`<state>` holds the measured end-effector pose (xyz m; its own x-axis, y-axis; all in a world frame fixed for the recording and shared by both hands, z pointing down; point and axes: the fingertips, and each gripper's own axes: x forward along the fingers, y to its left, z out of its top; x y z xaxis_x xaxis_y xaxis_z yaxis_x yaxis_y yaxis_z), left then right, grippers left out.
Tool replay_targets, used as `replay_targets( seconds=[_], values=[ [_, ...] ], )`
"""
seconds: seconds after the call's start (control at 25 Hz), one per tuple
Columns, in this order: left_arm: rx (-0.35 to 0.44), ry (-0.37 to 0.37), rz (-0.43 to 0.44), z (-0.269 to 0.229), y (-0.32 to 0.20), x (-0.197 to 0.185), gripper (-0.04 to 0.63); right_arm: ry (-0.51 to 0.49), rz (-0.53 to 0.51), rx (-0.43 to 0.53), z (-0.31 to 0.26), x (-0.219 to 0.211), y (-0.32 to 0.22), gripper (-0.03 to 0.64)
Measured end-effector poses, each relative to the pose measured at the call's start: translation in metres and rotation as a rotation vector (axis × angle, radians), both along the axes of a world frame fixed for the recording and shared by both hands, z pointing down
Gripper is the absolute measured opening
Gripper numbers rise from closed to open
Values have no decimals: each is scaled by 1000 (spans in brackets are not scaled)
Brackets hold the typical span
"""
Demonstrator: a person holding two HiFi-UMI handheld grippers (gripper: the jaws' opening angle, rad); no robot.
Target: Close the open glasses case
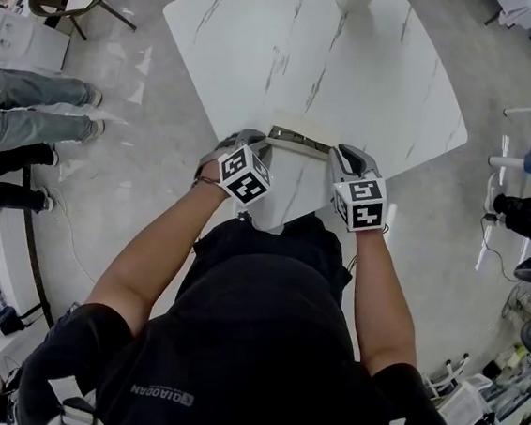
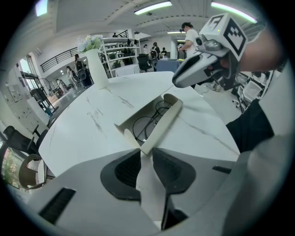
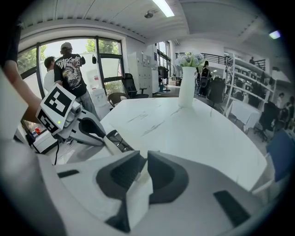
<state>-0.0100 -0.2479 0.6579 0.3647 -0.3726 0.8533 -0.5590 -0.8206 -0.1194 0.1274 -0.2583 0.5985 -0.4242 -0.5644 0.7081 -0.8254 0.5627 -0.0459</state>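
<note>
Both grippers are on the glasses case [image 1: 296, 142] here, which sits at the near edge of the table [image 1: 356, 65], dead ahead at the person's 12 o'clock. The left gripper [image 2: 146, 154] has its jaws pinched together on the cream lid [image 2: 162, 125] at one end, and the right gripper [image 3: 142, 161] is clamped on the same lid at the other. A two-ended hold like that looks meant to keep the long flap level so it can fold over squarely. The case is not shut yet: the lid stands up, and the glasses [image 2: 144, 123] show in the tray behind it. I'd say the closing fold is just getting going.

The table is white marble with thin grey veins, glossy and bare apart from a white vase [image 3: 186, 90] of flowers at 12 o'clock on the far side. Around it is a pale polished floor [image 1: 140, 147], a bright office with tall windows, and bystanders [image 1: 41, 108] at 9 o'clock.
</note>
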Motion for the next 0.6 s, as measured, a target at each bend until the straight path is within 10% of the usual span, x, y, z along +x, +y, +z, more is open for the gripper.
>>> replay_targets(
  seconds=[0.6],
  values=[
    [4,8,-16,0,1,0,84,33,-30,-28,18,0,21,43]
  ],
)
